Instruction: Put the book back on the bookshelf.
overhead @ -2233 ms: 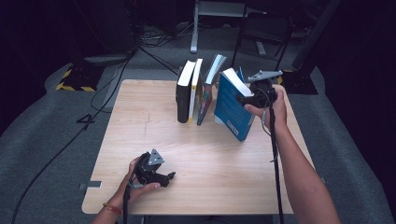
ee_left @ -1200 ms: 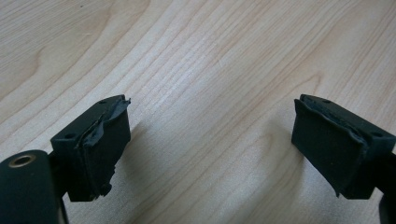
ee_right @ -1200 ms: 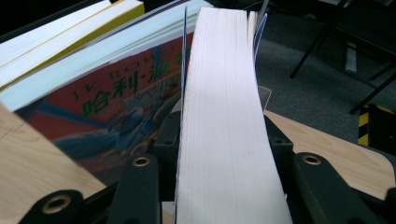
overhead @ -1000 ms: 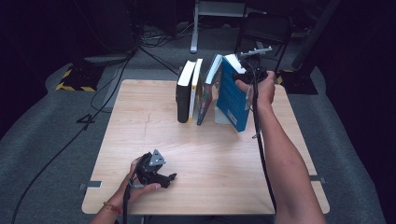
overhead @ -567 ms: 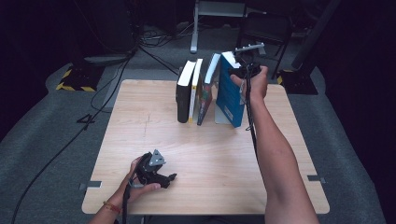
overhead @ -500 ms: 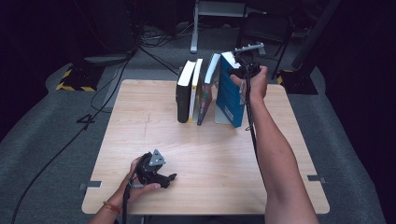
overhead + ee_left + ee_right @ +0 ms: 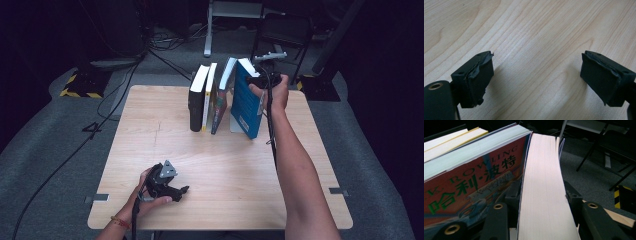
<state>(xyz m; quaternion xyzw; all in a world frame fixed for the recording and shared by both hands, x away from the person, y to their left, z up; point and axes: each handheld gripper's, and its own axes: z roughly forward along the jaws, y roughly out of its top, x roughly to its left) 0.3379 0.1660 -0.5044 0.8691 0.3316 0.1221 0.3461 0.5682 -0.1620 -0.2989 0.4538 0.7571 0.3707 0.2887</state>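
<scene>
Now that my right gripper has swung the blue book upright at the row's right end, still pinching it, release seems next; left gripper idles spread.

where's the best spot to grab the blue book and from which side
Take the blue book by its top page edge, coming from above and behind. It stands upright at the row's right end, so a claw spans its thickness there, as the right claw does.
</scene>
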